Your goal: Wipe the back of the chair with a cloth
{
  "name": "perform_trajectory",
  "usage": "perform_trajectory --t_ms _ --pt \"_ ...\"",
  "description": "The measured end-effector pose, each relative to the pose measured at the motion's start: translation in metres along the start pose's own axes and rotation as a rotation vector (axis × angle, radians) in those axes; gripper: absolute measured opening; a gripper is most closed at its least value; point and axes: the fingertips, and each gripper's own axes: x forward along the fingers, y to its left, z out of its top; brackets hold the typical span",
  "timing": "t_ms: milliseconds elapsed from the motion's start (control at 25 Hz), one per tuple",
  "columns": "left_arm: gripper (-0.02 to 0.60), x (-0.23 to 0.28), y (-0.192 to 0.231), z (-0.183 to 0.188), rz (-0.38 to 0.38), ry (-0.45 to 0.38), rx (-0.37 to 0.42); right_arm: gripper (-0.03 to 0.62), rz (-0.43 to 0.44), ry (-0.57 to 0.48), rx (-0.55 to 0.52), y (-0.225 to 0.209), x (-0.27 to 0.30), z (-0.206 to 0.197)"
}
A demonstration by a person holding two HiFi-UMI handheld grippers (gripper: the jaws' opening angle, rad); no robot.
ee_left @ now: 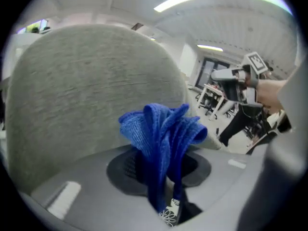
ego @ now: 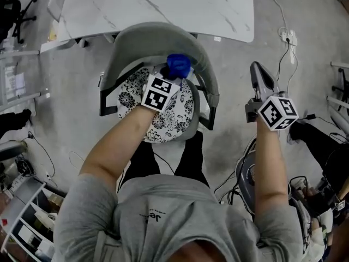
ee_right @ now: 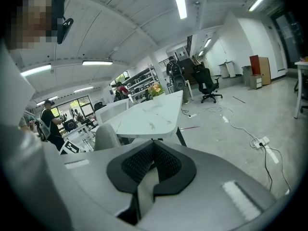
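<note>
Grey fabric chair with a curved backrest [ego: 163,37] sits mid-frame in the head view, with a black-and-white floral seat cushion [ego: 163,119] on its seat. White marble-pattern table [ego: 163,4] stands just beyond it, and the top of the backrest is close to the table's near edge.

Left gripper [ego: 173,72] reaches over the cushion toward the inner face of the backrest, right of its middle. It is clamped on a bunched blue knitted cloth [ego: 178,65]. In the left gripper view the cloth [ee_left: 163,134] sticks up from between the closed jaws with its folds fanned out. The backrest fills the frame just behind it. Can't tell whether cloth and backrest touch.

Right gripper [ego: 257,71] is held out right of the chair, well apart from it, over grey concrete floor [ego: 240,53]. In the right gripper view its jaws are pressed together with nothing between them, pointing across the room with the table beyond. White power strip with cable [ego: 289,36] lies on the floor at far right.
</note>
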Motion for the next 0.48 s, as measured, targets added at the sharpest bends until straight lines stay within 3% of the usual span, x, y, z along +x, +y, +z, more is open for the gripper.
perform_trajectory --t_ms 240,480 --pt "0.178 -0.061 0.099 -0.074 0.233 0.008 -0.33 -0.003 0.022 0.025 -0.014 0.031 0.018 -0.009" --pt "0.178 -0.093 0.153 -0.135 0.355 0.04 -0.481 -0.003 0.046 0.056 -0.031 0.058 0.036 -0.017"
